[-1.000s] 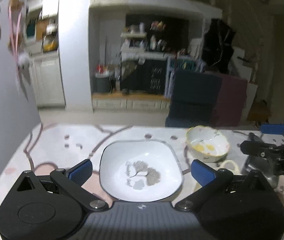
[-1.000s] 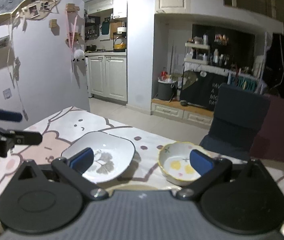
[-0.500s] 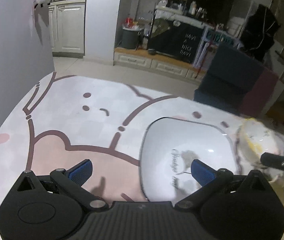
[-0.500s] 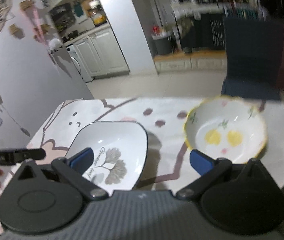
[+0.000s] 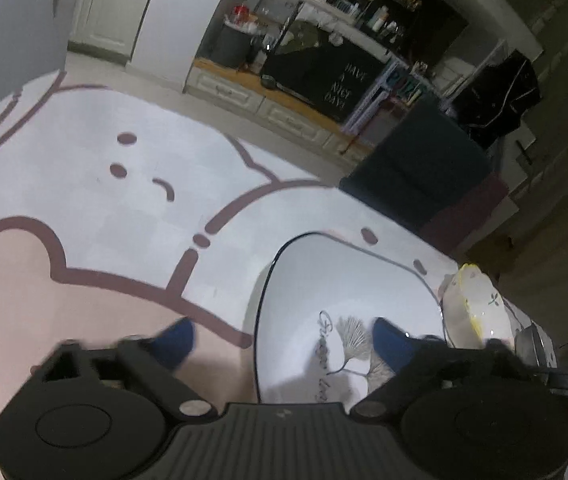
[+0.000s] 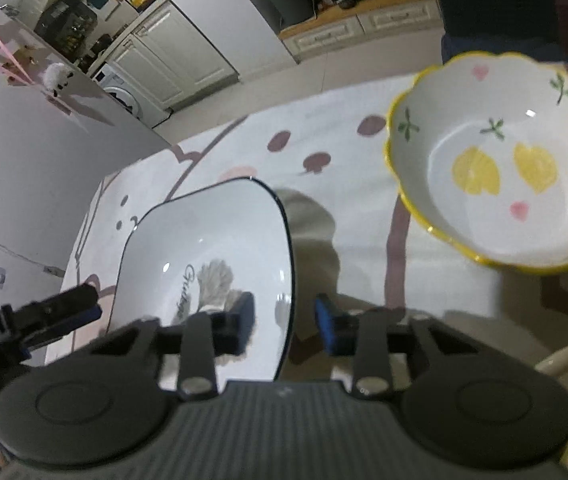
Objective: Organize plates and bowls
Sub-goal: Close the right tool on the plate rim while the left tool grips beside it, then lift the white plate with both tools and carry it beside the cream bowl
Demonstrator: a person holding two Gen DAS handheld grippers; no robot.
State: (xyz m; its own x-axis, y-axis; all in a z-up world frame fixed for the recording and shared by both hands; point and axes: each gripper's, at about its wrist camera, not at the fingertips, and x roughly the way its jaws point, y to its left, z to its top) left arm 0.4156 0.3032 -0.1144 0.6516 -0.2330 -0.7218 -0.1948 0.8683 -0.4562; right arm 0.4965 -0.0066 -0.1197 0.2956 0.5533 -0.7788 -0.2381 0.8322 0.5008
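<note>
A white square plate (image 5: 348,280) (image 6: 212,240) with a dark rim and a leaf print lies on the table. My left gripper (image 5: 282,342) straddles its left rim, one blue pad outside on the cloth and one over the inside. Its jaws are closing and stand well clear of the rim. My right gripper (image 6: 286,320) straddles the opposite rim. Its jaws are also closing and are much narrower, with a small gap still showing on each side of the rim. A yellow-rimmed bowl (image 6: 496,168) (image 5: 472,308) with yellow hearts sits to the right of the plate.
The table (image 5: 124,200) wears a white and pink cartoon cloth. A cream mug handle (image 6: 564,360) shows near the right gripper. A dark chair (image 5: 424,168) stands behind the table's far edge. A wall borders the table on the left. The left gripper's finger (image 6: 64,308) shows beside the plate.
Both grippers have dropped toward the plate, tilted down and rolled. Their jaws have narrowed, the right far more, and now bracket opposite rims of the plate.
</note>
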